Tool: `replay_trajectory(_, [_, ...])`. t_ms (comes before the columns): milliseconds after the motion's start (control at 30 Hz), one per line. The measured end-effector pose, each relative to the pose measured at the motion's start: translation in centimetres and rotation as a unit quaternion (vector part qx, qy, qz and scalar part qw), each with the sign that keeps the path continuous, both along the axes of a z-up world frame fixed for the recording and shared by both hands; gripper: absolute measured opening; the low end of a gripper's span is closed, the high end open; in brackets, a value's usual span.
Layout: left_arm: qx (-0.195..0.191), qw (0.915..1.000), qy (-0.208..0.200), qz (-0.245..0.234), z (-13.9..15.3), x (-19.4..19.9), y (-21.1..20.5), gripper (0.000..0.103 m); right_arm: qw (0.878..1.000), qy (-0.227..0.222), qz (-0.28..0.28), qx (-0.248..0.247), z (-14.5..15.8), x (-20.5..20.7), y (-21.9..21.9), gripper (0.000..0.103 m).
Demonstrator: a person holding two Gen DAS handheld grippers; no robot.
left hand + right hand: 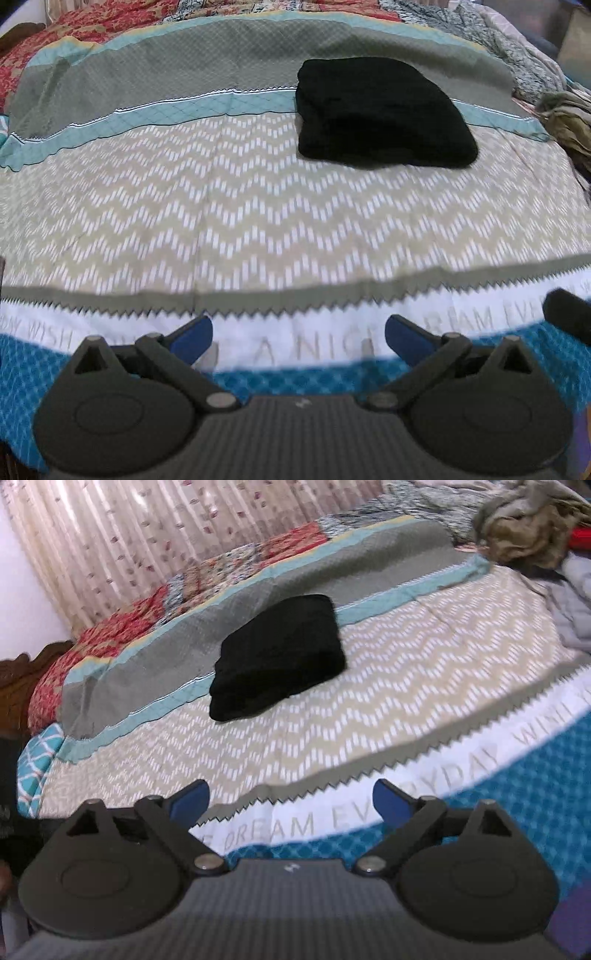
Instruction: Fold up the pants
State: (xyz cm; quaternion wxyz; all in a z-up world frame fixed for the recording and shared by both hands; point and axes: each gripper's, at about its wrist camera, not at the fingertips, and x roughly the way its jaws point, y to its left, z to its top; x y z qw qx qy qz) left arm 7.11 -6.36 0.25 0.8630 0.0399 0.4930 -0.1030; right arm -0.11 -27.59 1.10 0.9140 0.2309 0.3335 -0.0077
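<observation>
The black pants (380, 110) lie folded into a compact block on the bed, across the teal stripe of the spread. In the right wrist view the same folded pants (280, 657) sit in the middle distance, left of centre. My left gripper (298, 338) hangs over the near white band of the spread, well short of the pants, with its blue-padded jaws wide apart and nothing between them. My right gripper (291, 801) stands open too, empty, over the lettered band near the bed's front edge.
The patterned bedspread (258, 221) covers the bed. A heap of crumpled clothes (524, 531) lies at the far right. A red patchwork quilt (122, 627) and a curtain (129, 535) are behind. A dark object (569, 314) juts in at the right edge of the left wrist view.
</observation>
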Motion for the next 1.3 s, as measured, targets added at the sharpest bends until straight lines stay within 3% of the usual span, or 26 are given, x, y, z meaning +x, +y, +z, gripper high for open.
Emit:
replay_trajectory(33, [0.002, 1.0000, -0.004, -0.001, 0.2, -0.6, 0.1, 0.103, 1.000, 0.007, -0.009, -0.004, -0.1, -0.7, 0.5, 0.103])
replay_trajectory(233, [0.029, 0.9994, -0.019, -0.005, 1.2, -2.9, 0.1, 0.103, 1.000, 0.022, -0.020, -0.004, -0.2, -2.5, 1.6, 0.103])
replay_trajectory(433, [0.016, 0.9997, -0.018, 0.005, 1.5, -4.5, 0.7, 0.103, 0.999, 0.032, -0.013, -0.011, -0.3, -3.3, 2.7, 0.103])
replay_trajectory(800, [0.033, 0.9986, -0.035, 0.024, 1.8, -5.6, 1.1, 0.103, 0.998, 0.058, -0.022, -0.008, -0.5, -4.2, 3.0, 0.103])
replay_trajectory(1000, [0.077, 0.9945, -0.070, 0.012, 1.8, -6.0, 0.6, 0.103, 0.997, 0.074, -0.016, -0.005, -0.8, -4.6, 3.2, 0.103])
replay_trajectory(1300, [0.067, 0.9971, -0.037, -0.003, 1.3, -5.7, 0.5, 0.103, 0.996, 0.085, -0.006, 0.002, -1.0, -4.6, 3.7, 0.103])
